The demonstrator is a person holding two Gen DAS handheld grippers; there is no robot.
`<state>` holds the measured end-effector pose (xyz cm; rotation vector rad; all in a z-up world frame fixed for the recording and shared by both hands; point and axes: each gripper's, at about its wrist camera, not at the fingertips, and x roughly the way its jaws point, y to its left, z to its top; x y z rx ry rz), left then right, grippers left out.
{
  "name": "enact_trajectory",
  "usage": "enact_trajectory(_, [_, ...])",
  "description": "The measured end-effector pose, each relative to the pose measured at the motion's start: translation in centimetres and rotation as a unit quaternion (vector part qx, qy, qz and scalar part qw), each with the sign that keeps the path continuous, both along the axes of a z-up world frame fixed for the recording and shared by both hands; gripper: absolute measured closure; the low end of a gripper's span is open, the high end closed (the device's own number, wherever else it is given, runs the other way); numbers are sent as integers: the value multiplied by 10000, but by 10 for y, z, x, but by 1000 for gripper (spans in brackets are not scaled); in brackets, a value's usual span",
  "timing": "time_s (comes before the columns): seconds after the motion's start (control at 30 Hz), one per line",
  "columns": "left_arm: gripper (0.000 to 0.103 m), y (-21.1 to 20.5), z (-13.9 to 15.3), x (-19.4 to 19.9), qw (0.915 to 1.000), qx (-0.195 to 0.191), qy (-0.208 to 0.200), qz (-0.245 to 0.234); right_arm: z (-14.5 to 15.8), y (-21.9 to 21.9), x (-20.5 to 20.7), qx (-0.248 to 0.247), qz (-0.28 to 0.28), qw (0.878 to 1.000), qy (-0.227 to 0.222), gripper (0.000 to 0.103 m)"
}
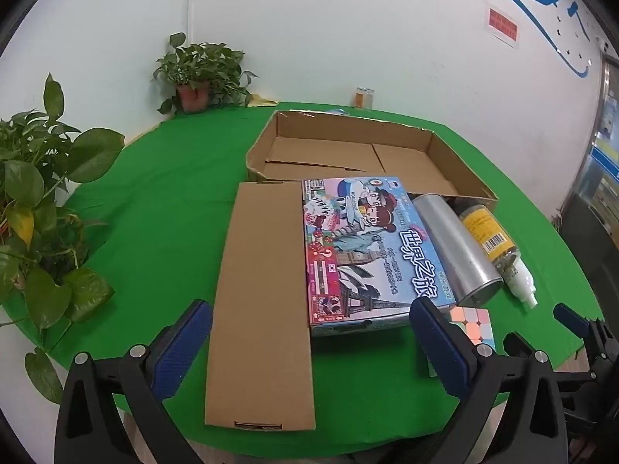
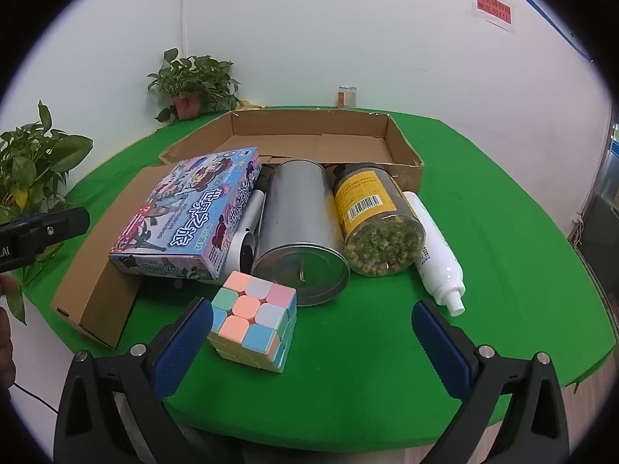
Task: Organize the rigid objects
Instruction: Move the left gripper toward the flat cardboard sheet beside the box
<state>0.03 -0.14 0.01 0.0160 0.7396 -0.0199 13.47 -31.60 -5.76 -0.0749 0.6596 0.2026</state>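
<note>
Left gripper (image 1: pixel 311 342) hovers low over the near edge of the green tablecloth (image 1: pixel 162 208), blue-padded fingers (image 1: pixel 182 344) spread wide, nothing between them but the long cardboard flap (image 1: pixel 261 305) lying flat below. Right gripper (image 2: pixel 311 342) also spread wide and empty, pastel Rubik's cube (image 2: pixel 253 323) sits on the cloth just inside its left finger, contact unclear. Open cardboard box (image 1: pixel 348 154) at the back of the table, holds nothing visible inside. In front of it, side by side: board game box (image 1: pixel 367 251) lying tilted, propped on the flap's edge, silver tin canister (image 2: pixel 300 232) on its side, clear jar of dried green buds with yellow label (image 2: pixel 373 224) on its side touching the canister, white spray bottle (image 2: pixel 435 247) lying just beside the jar. Two potted plants (image 2: pixel 193 81) at the left and back-left table edge.
</note>
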Motion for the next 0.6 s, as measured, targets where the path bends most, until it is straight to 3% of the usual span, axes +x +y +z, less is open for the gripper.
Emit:
enact_trajectory(0.03, [1,-2,0,0,10000,-47,-11,-87,-2,0,0,-2,-18,10000,32,1])
enact_trajectory(0.07, [12,-5,1,0,9998,-69,-54,-181,-3,1,-1,26,-16,10000,76,1])
enact_trajectory(0.1, [26,2,1,3,9991,-338,-40,-241,-5,1,-2,78,6,9999,109,1])
enact_trajectory(0.13, [68,7,-1,5,9990,-423,15,-138,-4,1,0,184,97,9996,201,4])
enact_trajectory(0.17, [99,12,-1,6,9988,-465,-27,-170,-4,1,-1,255,160,9994,188,14])
enact_trajectory(0.2, [100,15,-2,8,9984,-542,31,-173,-2,3,-1,265,185,9993,168,23])
enact_trajectory(0.23, [99,16,-2,11,9979,-618,49,-178,-1,5,-1,209,156,9996,141,24])
enact_trajectory(0.3, [75,20,3,9,9981,-588,-108,-157,0,9,-1,109,98,9999,71,22])
enact_trajectory(0.33, [21,18,3,11,9989,-430,-142,-118,4,15,1,67,52,9999,74,20])
enact_trajectory(0.37, [4,18,5,10,9992,-283,-284,-18,-2,13,-3,49,88,9999,28,15])
enact_trajectory(0.47, [0,18,2,9,9981,-187,-590,-75,-6,17,2,51,95,9998,170,0])
enact_trajectory(0.6, [0,24,-5,16,9980,-389,-476,-129,-9,25,3,22,151,9996,240,0])
